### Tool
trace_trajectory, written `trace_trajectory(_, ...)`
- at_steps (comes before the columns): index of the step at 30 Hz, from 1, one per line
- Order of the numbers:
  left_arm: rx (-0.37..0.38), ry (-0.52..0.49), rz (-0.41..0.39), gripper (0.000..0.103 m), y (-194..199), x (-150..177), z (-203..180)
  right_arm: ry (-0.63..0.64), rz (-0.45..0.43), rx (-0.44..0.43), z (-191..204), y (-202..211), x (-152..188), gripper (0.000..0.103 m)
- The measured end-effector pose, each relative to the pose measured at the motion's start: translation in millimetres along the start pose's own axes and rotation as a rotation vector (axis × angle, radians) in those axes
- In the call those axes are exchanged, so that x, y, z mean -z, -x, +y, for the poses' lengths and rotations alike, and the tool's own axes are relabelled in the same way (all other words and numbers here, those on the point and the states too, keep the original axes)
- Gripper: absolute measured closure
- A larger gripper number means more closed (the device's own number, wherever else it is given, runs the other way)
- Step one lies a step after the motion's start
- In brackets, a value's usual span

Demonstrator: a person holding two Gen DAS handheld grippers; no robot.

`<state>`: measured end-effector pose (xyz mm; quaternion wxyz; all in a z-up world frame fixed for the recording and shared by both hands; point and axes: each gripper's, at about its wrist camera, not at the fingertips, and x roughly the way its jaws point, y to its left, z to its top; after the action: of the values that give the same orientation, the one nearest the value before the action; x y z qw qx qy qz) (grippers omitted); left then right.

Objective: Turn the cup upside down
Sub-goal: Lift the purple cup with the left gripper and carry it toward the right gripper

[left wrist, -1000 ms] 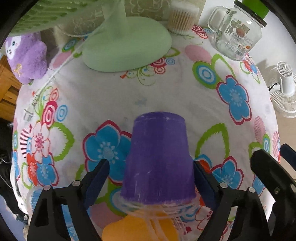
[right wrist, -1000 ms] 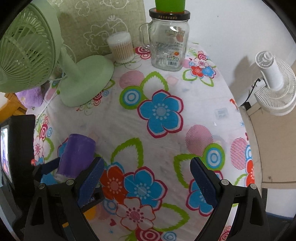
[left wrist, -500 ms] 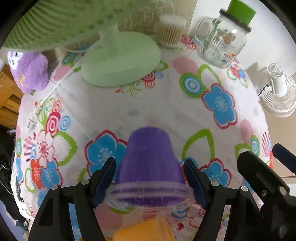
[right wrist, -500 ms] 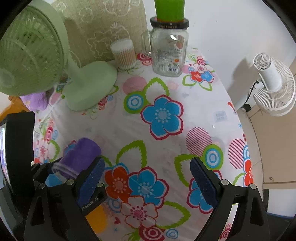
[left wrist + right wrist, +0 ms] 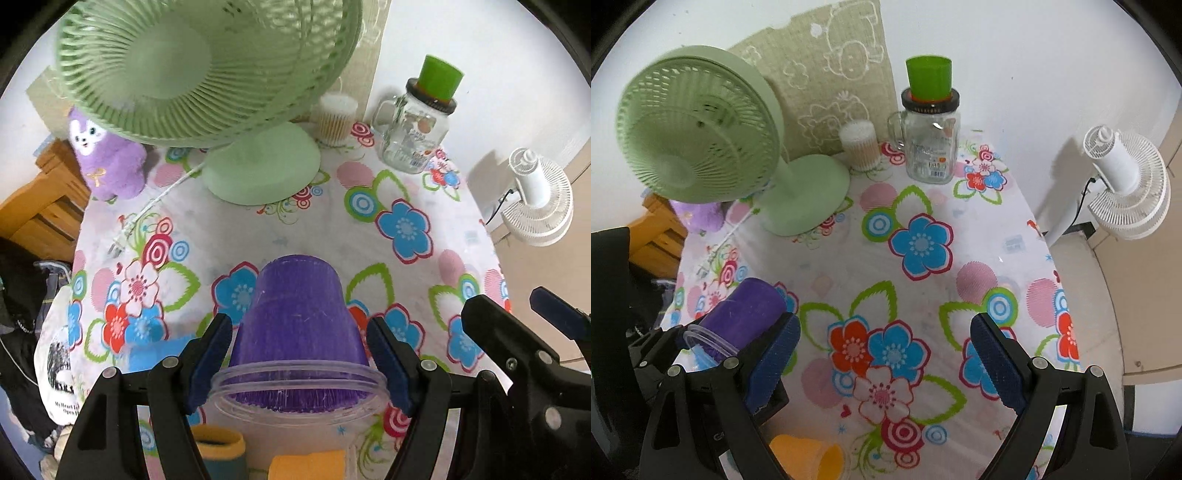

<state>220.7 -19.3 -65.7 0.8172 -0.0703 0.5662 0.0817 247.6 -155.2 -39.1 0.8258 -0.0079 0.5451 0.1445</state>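
Note:
A purple cup (image 5: 299,314) with a clear rim is held between the blue pads of my left gripper (image 5: 299,354), lifted above the flowered tablecloth (image 5: 258,236). Its closed bottom points away from the camera and its clear mouth faces me. In the right wrist view the same cup (image 5: 746,314) shows at lower left, tilted, in the left gripper. My right gripper (image 5: 886,369) is open and empty above the cloth, to the right of the cup.
A green desk fan (image 5: 207,74) stands at the back, with a purple plush toy (image 5: 107,158), a cotton swab box (image 5: 336,118) and a glass jar with a green cup on top (image 5: 417,136). An orange cup (image 5: 809,458) lies near the front edge. A white fan (image 5: 1126,184) stands off the table at right.
My left gripper has lifted the purple cup off the table and tilted it, so the view now points more toward the fan. The right gripper has also risen, still open.

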Motion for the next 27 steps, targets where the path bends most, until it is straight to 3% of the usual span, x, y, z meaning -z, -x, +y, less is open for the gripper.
trace_trajectory(13,0.022,0.047,-0.007,0.026,34.1,57.4,-11.4,0.061,0.008,-0.010,-3.0,37.9,46.5,0.008)
trace_trajectory(27,0.054,0.100,0.026,0.026,20.5,109.1,-41.6,0.088,0.074,0.012,-33.2,35.2,92.1,0.008)
